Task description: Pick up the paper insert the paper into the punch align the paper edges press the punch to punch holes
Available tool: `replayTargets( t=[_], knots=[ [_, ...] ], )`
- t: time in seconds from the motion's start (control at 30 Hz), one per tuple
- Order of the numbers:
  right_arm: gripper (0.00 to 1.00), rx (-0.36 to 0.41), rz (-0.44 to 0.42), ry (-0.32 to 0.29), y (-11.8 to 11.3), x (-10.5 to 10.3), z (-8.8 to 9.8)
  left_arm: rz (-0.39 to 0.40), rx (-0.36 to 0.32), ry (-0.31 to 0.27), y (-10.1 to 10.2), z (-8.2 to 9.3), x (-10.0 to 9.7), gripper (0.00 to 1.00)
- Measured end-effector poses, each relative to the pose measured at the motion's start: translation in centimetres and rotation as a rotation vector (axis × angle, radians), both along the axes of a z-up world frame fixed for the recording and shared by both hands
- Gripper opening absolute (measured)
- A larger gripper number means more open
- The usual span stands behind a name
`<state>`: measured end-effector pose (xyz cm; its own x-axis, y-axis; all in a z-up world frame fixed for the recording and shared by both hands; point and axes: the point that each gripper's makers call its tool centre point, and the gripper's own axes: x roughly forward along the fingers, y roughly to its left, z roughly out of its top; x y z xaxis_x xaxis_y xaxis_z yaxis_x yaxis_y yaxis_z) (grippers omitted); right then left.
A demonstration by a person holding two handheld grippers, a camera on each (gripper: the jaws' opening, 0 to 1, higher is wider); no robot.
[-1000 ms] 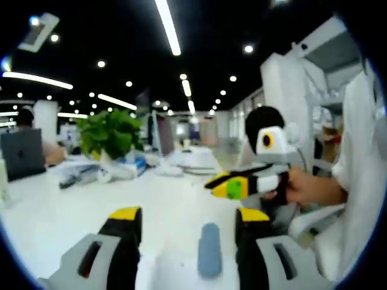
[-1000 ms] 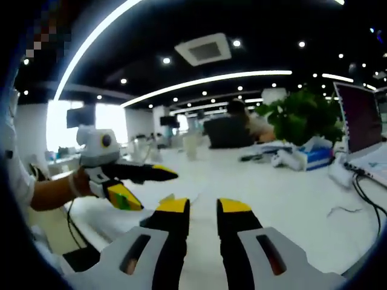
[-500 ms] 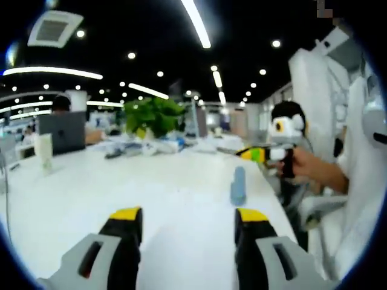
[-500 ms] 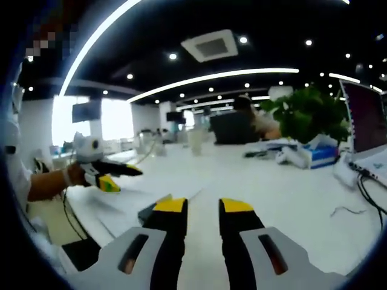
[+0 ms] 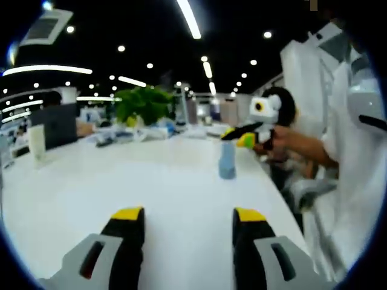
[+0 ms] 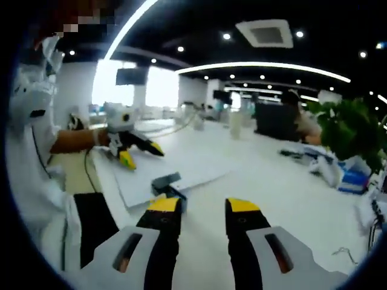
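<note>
**Paper flat on the desk, punch beside it, both my jaws released**

Paper [image 6: 166, 172] lies flat on the white desk [image 6: 290, 187] near its edge, seen from my right gripper view. The punch [image 6: 168, 184], grey-blue, sits at the sheet's near corner, just ahead of my right gripper [image 6: 202, 208], whose yellow-tipped jaws stand parted with nothing between them. Beyond the sheet, my left gripper [image 6: 142, 154] hovers over the paper's far side, held in a hand [image 6: 103, 138].

From my left gripper view, my left gripper [image 5: 187, 214] has its jaws spread wide and empty above bare desk [image 5: 121, 175]. The punch [image 5: 227, 160] stands further along near the desk's right edge. Just past it my right gripper [image 5: 239, 134] hangs in the air, gripped by a hand [image 5: 281, 140]. A potted plant [image 5: 144, 104] stands far back on the desk.
</note>
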<state>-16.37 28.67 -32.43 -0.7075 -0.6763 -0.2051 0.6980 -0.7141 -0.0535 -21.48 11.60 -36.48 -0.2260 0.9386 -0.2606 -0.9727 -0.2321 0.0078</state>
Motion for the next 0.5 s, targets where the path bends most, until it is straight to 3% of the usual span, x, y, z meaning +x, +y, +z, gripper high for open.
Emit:
replayTargets(
  t=[0.07,0.23,0.27,0.3,0.5],
  knots=[
    [0.32,-0.015,0.073,-0.013,-0.6,0.1,-0.1,0.004,-0.006,-0.003,0.0,-0.2,-0.1,0.58],
    [0.33,0.034,0.231,-0.079,-1.8,-0.4,-2.0,-0.002,-0.034,-0.022,-0.1,-0.8,0.0,0.57],
    [0.34,0.022,0.266,-0.089,-2.1,-0.3,-2.1,-0.011,-0.032,0.005,0.0,-0.7,-0.1,0.56],
    [0.34,0.010,0.295,-0.105,-2.4,-0.3,-2.3,-0.004,-0.030,-0.013,0.0,-0.7,-0.2,0.55],
    [0.34,0.056,0.412,-0.140,-3.5,-0.4,-3.6,0.006,-0.030,-0.016,0.0,-0.6,-0.4,0.53]
  ],
)
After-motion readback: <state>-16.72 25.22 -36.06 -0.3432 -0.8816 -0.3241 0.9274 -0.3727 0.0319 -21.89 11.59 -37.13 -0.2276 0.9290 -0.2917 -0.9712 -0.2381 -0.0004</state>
